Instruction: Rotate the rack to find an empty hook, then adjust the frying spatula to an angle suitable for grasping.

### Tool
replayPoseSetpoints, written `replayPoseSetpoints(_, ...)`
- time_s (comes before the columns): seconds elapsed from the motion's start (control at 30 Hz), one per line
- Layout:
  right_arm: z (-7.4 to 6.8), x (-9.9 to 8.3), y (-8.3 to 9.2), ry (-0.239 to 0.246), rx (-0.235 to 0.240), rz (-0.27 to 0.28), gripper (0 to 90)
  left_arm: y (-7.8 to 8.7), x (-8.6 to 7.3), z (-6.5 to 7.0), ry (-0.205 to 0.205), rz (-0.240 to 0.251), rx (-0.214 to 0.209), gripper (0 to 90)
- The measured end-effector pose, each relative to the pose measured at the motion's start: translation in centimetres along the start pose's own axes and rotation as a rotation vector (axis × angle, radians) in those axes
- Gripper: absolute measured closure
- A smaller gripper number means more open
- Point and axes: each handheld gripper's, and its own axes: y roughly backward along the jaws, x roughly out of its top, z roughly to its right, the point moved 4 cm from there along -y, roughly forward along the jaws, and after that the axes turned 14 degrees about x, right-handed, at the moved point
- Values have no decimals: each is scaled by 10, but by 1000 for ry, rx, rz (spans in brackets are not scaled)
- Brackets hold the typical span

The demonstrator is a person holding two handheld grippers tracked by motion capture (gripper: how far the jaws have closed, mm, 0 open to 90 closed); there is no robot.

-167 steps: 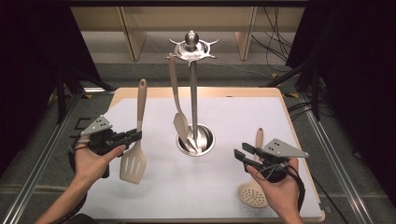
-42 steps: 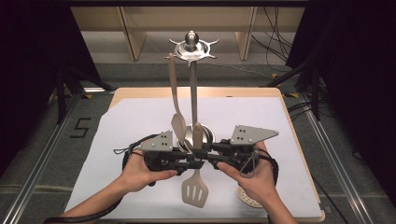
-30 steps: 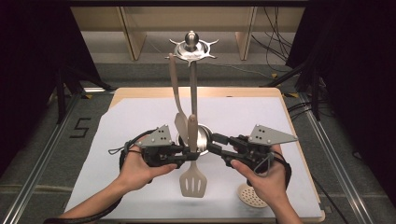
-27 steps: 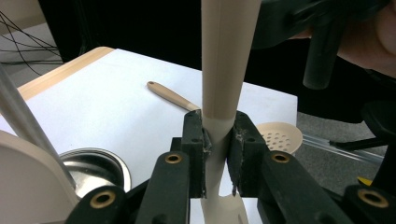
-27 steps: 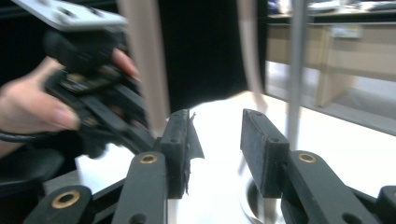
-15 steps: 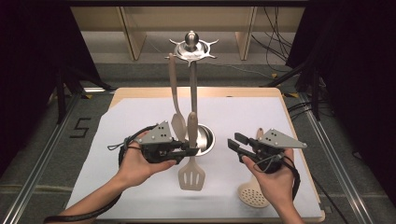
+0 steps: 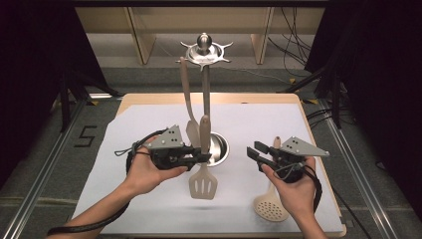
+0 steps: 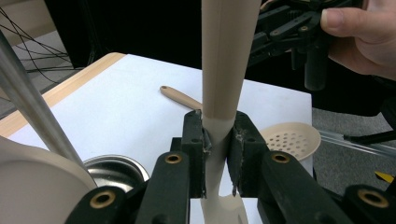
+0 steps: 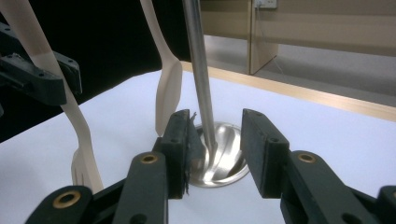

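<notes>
The right hand has let go of the turner

The left gripper (image 7: 191,158) squeezes the turner (image 7: 203,169) handle and holds it upright beside the stand (image 7: 205,55). The right gripper (image 7: 262,155) has backed away, open and empty. I think hanging it comes next.

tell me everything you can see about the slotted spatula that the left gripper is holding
The slotted spatula is beige and looks like matte plastic: a long handle that widens toward its top end, and a flat blade with slots. It hangs upright, blade down, above the white sheet, just in front of the steel rack's round base. The left gripper is shut on its thin neck, low on the handle. Nothing else touches it.
</notes>
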Motion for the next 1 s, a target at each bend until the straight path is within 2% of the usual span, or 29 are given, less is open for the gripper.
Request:
replayPoseSetpoints(0.03, -1, -1, 1, -13, -3, 0, 639, 0, 0, 0, -1, 3, 0, 775)
replayPoseSetpoints(0.1, -1, -1, 1, -5, 10, 6, 638, 1, 1, 0, 6, 12, -2, 775)
replayPoseSetpoints(0.2, -1, 0, 2, -5, -3, 0, 637, 3, 4, -1, 10, 11, 2, 775)
replayPoseSetpoints(0.23, -2, 0, 2, -22, 2, -1, 637, 3, 4, -2, 16, 11, 6, 775)
replayPoseSetpoints(0.3, -2, -1, 1, -15, -5, -5, 636, 3, 6, -5, 13, 13, 7, 775)
replayPoseSetpoints(0.33, 0, -1, 1, 9, -5, 0, 636, 2, 6, -6, 10, 12, 8, 775)
replayPoseSetpoints(0.43, 0, -4, 1, -2, -3, -15, 636, 1, 7, -10, 14, 13, 10, 775)
replayPoseSetpoints(0.47, -1, -5, 0, -18, -5, -9, 636, 1, 7, -11, 5, 10, 11, 775)
replayPoseSetpoints(0.5, -1, -6, 0, -16, -5, -9, 636, 0, 8, -11, 16, 13, 13, 775)
replayPoseSetpoints(0.57, -2, -6, 1, -37, -5, -10, 636, 0, 9, -13, 6, 9, 11, 775)
replayPoseSetpoints(0.63, 1, -6, 0, 5, -6, -14, 635, -1, 10, -13, 12, 14, 10, 775)
replayPoseSetpoints(0.87, -2, -9, -1, -30, -12, -32, 635, -2, 15, -16, 10, 20, 14, 775)
replayPoseSetpoints(0.9, 0, -9, -1, 0, -14, -30, 634, -2, 16, -17, 2, 22, 14, 775)
replayPoseSetpoints(1.0, 2, -9, 0, 18, -16, -30, 635, -2, 18, -19, -3, 24, 18, 775)
